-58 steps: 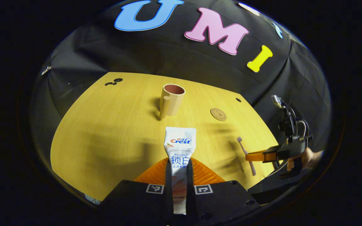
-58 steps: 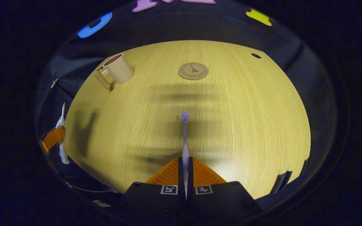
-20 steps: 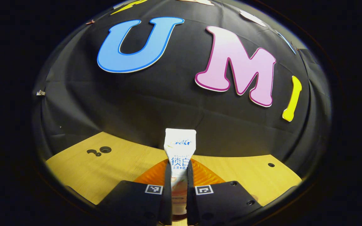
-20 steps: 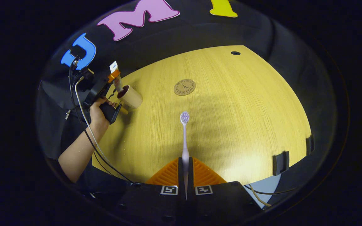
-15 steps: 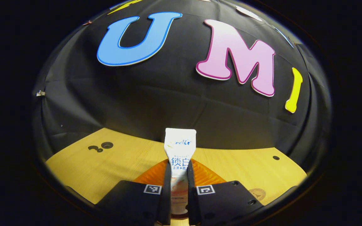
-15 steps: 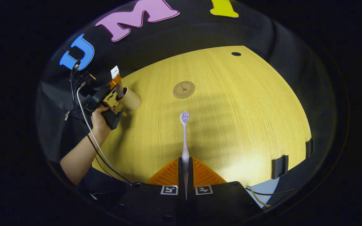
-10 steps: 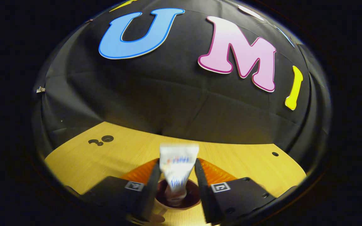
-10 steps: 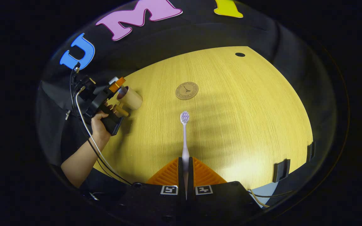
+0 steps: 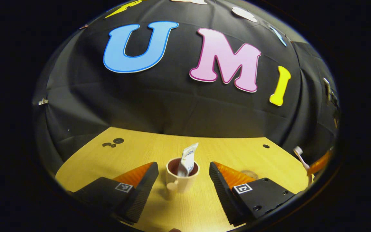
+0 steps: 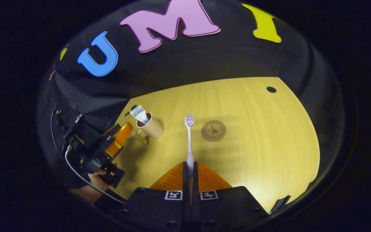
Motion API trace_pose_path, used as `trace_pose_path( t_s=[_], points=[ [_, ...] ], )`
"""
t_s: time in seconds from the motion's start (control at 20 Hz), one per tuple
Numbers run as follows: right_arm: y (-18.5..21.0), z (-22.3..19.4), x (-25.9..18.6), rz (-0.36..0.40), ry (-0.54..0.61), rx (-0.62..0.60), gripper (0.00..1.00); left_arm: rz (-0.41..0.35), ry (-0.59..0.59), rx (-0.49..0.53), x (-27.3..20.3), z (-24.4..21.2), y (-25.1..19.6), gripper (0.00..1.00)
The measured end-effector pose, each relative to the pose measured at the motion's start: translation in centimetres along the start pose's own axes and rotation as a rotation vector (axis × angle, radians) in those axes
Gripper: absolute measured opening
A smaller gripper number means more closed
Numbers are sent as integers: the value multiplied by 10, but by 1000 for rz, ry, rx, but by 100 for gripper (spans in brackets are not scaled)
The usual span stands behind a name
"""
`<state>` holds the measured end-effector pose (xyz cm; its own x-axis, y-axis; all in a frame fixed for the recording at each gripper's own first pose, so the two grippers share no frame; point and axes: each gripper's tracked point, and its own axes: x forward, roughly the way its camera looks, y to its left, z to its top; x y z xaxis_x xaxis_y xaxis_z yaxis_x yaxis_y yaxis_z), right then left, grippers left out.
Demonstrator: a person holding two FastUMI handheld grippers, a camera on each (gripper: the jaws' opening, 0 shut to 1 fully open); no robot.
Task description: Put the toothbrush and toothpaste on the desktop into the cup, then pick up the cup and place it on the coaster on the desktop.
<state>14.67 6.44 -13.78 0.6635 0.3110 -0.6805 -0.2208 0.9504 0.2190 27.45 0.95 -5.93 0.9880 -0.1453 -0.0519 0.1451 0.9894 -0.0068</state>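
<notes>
Toothpaste in cup; right claw apparently grips toothbrush

The desktop is pale yellow wood with a fine straight grain and a few small dark holes. The cup is beige outside and dark reddish-brown inside. The toothpaste tube is white with blue and a little red print. The toothbrush has a pale lilac-white handle and a head of white and purple bristles. The coaster is a tan-brown disc with a dark ring and a small dark tower-like figure at its centre.
</notes>
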Motion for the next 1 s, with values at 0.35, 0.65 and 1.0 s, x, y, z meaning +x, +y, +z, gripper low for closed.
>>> trace_pose_path(
  t_s=[0.35,0.65,1.0],
  points=[
    [73,71,49,155,-152,-90,5,-4,88,-54,-82,-35,-5,98],
    [131,98,105,245,-265,-115,5,80,100,-70,-111,-46,19,98],
    [155,126,160,270,-385,-76,5,126,105,-102,-124,-55,33,98]
  ],
)
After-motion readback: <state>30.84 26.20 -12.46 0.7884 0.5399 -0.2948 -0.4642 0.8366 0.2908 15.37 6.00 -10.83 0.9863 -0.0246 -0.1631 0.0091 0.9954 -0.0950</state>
